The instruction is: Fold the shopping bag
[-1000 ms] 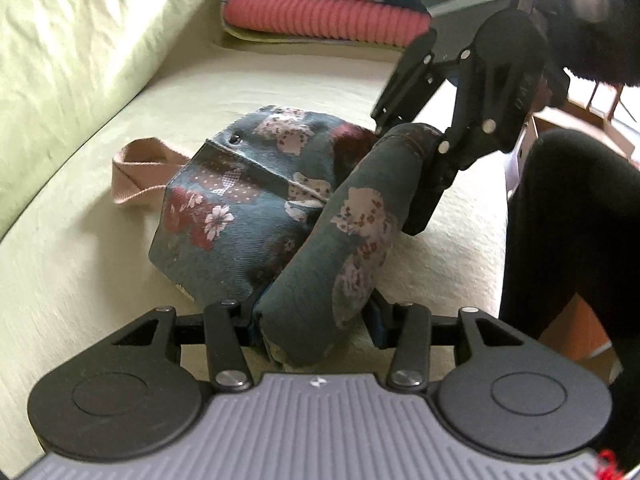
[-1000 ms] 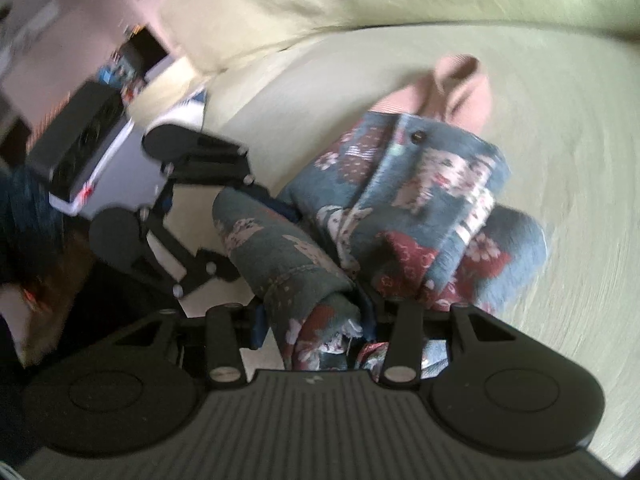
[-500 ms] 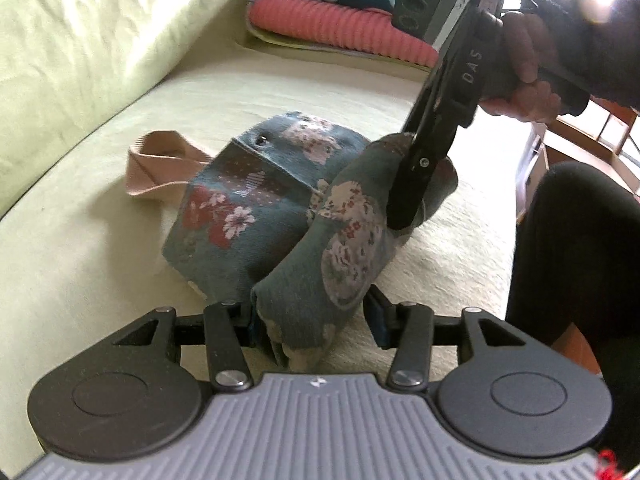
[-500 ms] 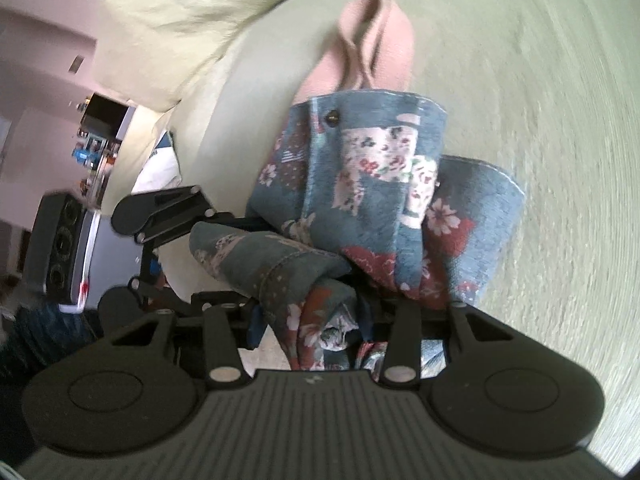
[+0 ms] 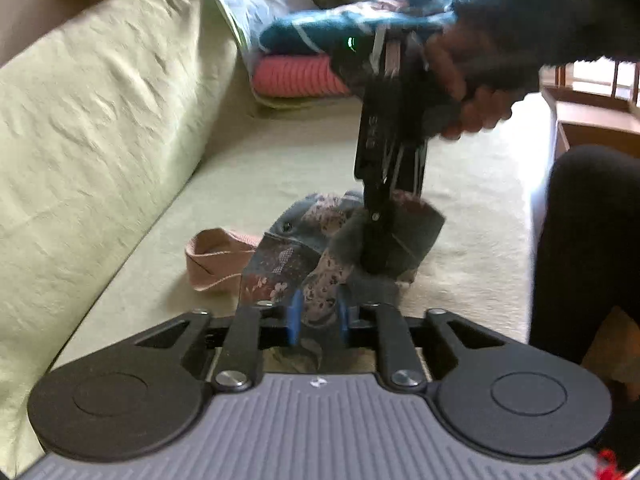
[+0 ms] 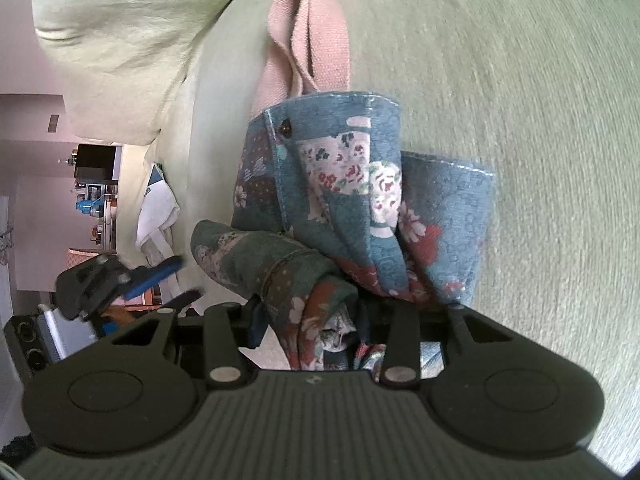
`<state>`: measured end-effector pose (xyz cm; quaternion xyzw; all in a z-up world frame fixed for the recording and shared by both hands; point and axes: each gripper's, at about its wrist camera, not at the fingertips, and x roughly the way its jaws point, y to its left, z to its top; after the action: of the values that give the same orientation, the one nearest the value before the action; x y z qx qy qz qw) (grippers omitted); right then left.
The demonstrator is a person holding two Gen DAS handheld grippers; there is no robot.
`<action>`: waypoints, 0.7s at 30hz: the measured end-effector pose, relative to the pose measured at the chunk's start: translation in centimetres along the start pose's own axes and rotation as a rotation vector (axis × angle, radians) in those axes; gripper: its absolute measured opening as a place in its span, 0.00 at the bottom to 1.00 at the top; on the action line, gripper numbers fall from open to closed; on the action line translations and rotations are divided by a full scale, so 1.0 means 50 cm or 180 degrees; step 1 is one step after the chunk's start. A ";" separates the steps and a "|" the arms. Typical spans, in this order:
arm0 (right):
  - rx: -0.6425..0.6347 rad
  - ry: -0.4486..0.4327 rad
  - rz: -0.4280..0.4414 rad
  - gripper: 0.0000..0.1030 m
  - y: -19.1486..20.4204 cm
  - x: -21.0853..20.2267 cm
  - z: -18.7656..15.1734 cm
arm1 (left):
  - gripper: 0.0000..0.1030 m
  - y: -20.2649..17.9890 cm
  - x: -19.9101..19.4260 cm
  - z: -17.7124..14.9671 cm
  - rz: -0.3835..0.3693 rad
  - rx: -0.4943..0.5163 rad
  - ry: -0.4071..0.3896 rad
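Note:
The shopping bag is blue floral cloth with a pink handle and lies bunched on the green sofa seat. My left gripper is shut on the end of a rolled fold, which fills the narrow gap between its blue pads. My right gripper, held by a hand, points straight down into the bag's far side. In the right wrist view my right gripper is shut on gathered cloth of the bag. The handle lies beyond it, and the left gripper shows blurred beside the roll's end.
The sofa back rises at the left. A stack of folded textiles sits at the seat's far end. A person's dark-clad leg is at the right, with wooden furniture behind it. A white cloth hangs off the sofa edge.
The left gripper has drawn back and tilted up, so the bag looks smaller, and its jaws stand closer together. The right gripper has swung upright over the bag, still holding the cloth.

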<state>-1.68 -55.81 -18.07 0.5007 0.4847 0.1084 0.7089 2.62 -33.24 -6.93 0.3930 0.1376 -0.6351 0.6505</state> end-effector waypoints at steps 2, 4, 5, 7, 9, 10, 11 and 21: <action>0.0049 -0.0011 0.0002 0.34 -0.006 0.001 -0.003 | 0.20 0.008 0.017 -0.007 0.0005 -0.0092 -0.0022; 0.0103 -0.0017 0.0019 0.34 -0.010 0.000 -0.002 | 0.20 0.021 0.027 -0.006 -0.0025 -0.0254 0.0023; 0.0108 -0.0018 0.0018 0.34 -0.011 0.000 -0.002 | 0.20 0.024 0.031 -0.006 -0.0027 -0.0269 0.0054; 0.0113 -0.0031 0.0005 0.34 -0.011 0.001 -0.003 | 0.20 0.027 0.042 -0.006 -0.0024 -0.0295 0.0121; 0.0117 -0.0091 -0.0007 0.34 -0.009 -0.001 -0.006 | 0.20 0.032 0.053 -0.003 -0.0024 -0.0348 0.0179; 0.0115 -0.0151 -0.0006 0.33 -0.009 -0.005 -0.010 | 0.20 0.034 0.059 -0.001 -0.0025 -0.0378 0.0207; 0.0113 -0.0215 -0.0005 0.34 -0.009 -0.010 -0.014 | 0.19 0.035 0.064 0.000 -0.0024 -0.0389 0.0229; -0.0740 -0.1614 -0.0831 0.37 0.099 -0.038 -0.160 | 0.17 0.021 0.066 0.006 0.0109 -0.0450 0.0290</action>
<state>-7.36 -49.83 -13.19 0.3608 0.3369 -0.0573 0.8678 4.03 -35.94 -8.62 0.3770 0.2048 -0.5941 0.6805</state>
